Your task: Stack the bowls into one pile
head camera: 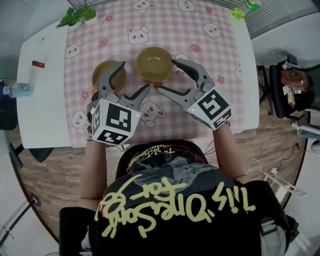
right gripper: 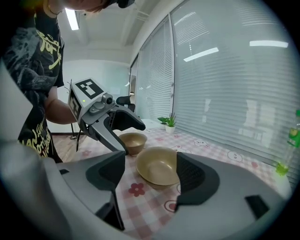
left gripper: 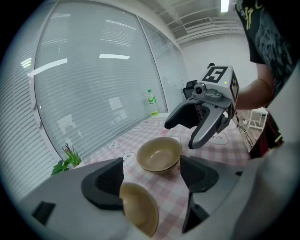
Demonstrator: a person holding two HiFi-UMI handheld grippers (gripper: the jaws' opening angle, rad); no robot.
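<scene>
Left gripper (head camera: 134,76) gapes, perhaps touching left bowl (head camera: 104,74); right gripper (head camera: 166,75) open, facing right bowl (head camera: 155,62)

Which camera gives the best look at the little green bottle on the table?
The left gripper view: the small green plastic bottle stands whole and upright by the window. The head view cuts it off at its top edge; the right gripper view shows it distorted at its right rim.

A pink checked tablecloth (head camera: 165,25) printed with bears covers the middle of a white table (head camera: 42,115). A small green plant (head camera: 75,16) sits upper left and a green bottle (head camera: 246,7) upper right. Near the left edge are a clear bottle (head camera: 17,90) and a small red item (head camera: 38,64), perhaps a marker
</scene>
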